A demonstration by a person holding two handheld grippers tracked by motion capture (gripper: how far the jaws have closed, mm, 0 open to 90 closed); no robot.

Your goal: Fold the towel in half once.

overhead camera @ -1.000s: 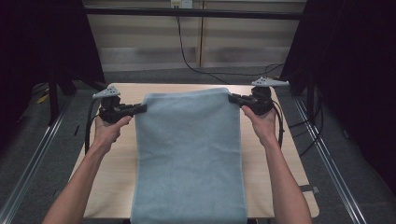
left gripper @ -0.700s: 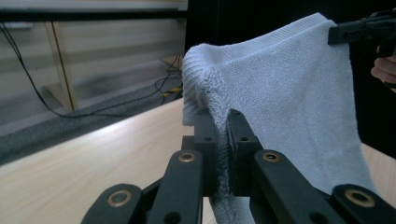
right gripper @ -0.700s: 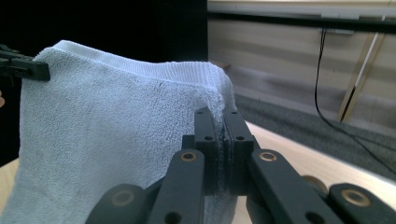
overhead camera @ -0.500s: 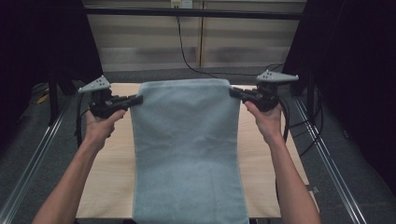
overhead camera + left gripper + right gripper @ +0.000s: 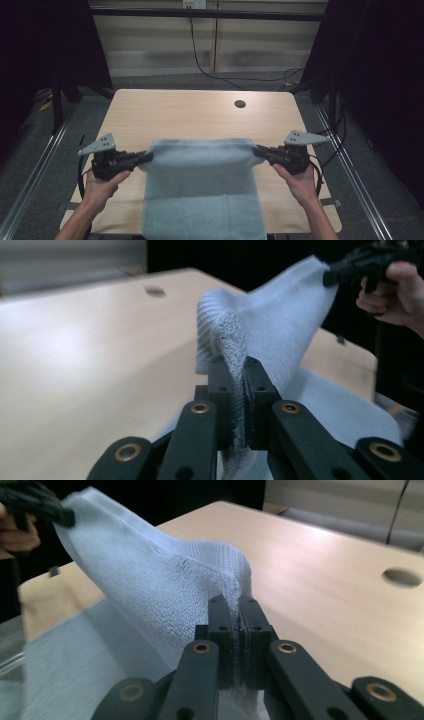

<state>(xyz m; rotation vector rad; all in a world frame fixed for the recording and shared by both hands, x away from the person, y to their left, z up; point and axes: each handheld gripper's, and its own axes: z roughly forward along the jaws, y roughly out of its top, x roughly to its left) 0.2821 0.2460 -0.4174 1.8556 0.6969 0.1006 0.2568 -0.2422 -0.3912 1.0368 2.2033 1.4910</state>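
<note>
Left hand-held gripper (image 5: 146, 157) and right hand-held gripper (image 5: 258, 150) each clench a top corner of a blue towel (image 5: 202, 195), draped toward the counter (image 5: 190, 115) edge at 6 o'clock.

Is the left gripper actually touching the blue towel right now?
Touching. In the left gripper view, the left gripper has its jaws closed on a corner of the blue towel, the cloth pinched between the pads.

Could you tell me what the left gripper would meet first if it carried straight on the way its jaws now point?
Probably the light blue terry towel itself, whose corner the left gripper already clamps. Beyond the raised fold, the line seems to run toward the right gripper holding the opposite corner, though depth is hard to judge.
</note>
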